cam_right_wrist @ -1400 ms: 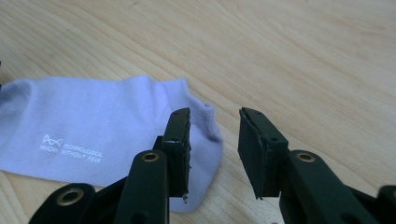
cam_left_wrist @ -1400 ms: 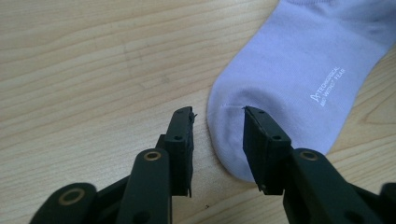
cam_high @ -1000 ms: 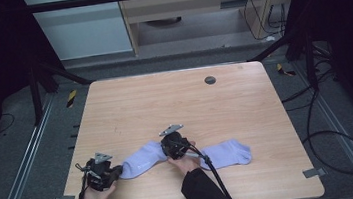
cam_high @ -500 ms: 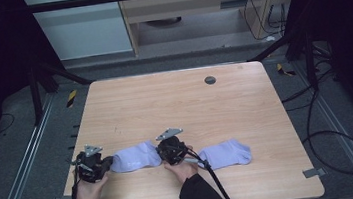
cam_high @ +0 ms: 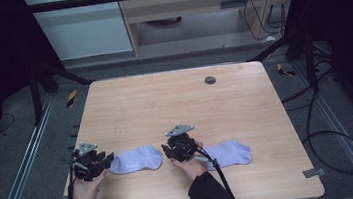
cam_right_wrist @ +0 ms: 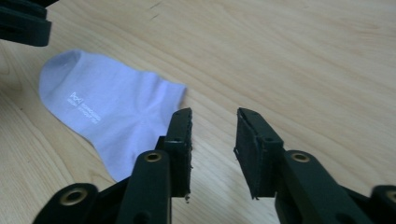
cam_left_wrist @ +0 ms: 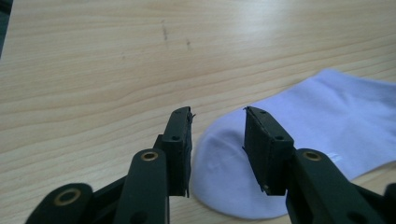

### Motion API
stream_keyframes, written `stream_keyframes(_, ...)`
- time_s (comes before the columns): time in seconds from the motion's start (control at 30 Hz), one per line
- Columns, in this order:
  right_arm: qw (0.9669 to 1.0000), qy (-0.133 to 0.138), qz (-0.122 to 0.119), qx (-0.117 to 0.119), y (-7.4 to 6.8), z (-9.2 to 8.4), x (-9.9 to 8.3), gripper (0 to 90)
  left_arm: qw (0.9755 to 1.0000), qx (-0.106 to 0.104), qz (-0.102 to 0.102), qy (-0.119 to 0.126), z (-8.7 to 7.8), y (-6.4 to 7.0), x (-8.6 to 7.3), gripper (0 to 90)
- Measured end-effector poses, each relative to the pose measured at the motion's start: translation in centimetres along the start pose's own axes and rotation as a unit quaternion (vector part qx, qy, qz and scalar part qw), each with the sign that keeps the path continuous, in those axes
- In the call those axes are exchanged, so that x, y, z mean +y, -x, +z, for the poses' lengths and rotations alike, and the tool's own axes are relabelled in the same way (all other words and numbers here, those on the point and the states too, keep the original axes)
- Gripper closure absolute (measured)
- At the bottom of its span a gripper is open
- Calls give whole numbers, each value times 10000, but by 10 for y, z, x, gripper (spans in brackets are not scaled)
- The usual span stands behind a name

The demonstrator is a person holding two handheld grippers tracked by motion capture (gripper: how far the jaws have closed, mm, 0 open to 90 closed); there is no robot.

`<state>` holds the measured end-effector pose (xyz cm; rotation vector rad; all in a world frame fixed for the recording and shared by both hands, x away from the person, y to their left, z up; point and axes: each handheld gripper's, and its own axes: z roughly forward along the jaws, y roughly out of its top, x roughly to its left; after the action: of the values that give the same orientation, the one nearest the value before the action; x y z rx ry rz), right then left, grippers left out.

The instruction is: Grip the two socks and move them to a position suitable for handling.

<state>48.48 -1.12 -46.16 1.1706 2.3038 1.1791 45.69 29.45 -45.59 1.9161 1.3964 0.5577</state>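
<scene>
Two pale lilac socks [cam_high: 136,159] [cam_high: 229,153], one with white print, on light wood table [cam_high: 174,99].

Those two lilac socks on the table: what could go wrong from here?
Left sock lies flat between the left gripper and right gripper; both have just opened, gripping nothing. Closing low again could snag and wrinkle it. The right sock lies under the trailing cable, which might drag it.

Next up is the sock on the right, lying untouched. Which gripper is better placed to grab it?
Right, probably. The right gripper sits next to the second sock; the left gripper is beyond the first sock. Both have just opened, nothing between the jaws.
</scene>
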Motion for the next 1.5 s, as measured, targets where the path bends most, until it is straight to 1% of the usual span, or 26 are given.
stream_keyframes(0.07,10000,-11,12,-61,8,-9,1,610,9999,-111,34,12,-2,6,3,581)
stream_keyframes(0.13,9999,-67,-35,-109,17,-19,0,574,9998,-193,96,51,-3,13,6,573)
stream_keyframes(0.2,9996,-133,-67,-223,27,-29,-3,552,9995,-283,149,48,-3,21,9,568)
stream_keyframes(0.23,9996,-133,-67,-223,27,-29,-3,552,9995,-283,149,48,-3,21,9,566)
stream_keyframes(0.27,9993,-165,-63,-341,39,-41,-8,534,9991,-374,194,35,-1,29,11,564)
stream_keyframes(0.4,9984,-182,127,-525,63,-66,-22,506,9981,-567,236,24,3,46,18,549)
stream_keyframes(0.47,9977,-167,223,-620,75,-78,-30,494,9975,-645,295,44,5,57,22,543)
stream_keyframes(0.67,9949,-147,493,-872,106,-109,-54,484,9948,-851,561,-10,16,92,32,538)
stream_keyframes(0.8,9932,-146,634,-970,122,-124,-67,485,9921,-990,769,-56,23,117,39,537)
stream_keyframes(0.93,9916,-257,625,-1099,133,-132,-78,490,9894,-1107,934,-127,31,140,43,539)
stream_keyframes(1.0,9909,-321,608,-1156,137,-133,-83,491,9881,-1140,1020,-159,35,149,44,540)
stream_keyframes(1.03,9905,-355,661,-1156,139,-135,-85,494,9873,-1160,1066,-195,37,154,45,542)
stream_keyframes(1.07,9902,-368,635,-1187,141,-135,-87,498,9869,-1184,1077,-213,39,158,45,542)
stream_keyframes(1.1,9900,-388,696,-1167,143,-136,-88,503,9862,-1213,1104,-232,41,162,46,542)
stream_keyframes(1.23,9896,-458,733,-1150,148,-136,-93,527,9838,-1292,1198,-332,50,177,45,548)
stream_keyframes(1.3,9896,-517,747,-1112,150,-134,-95,539,9830,-1316,1226,-377,56,185,45,552)
stream_keyframes(1.33,9893,-578,744,-1112,151,-133,-97,545,9821,-1353,1247,-413,58,188,44,553)
stream_keyframes(1.4,9891,-656,724,-1103,152,-131,-99,562,9821,-1280,1317,-418,64,197,43,561)
stream_keyframes(1.43,9887,-684,732,-1112,153,-129,-100,569,9812,-1287,1364,-463,67,200,42,564)
stream_keyframes(1.5,9886,-716,731,-1106,155,-128,-102,586,9800,-1333,1378,-525,72,207,40,572)
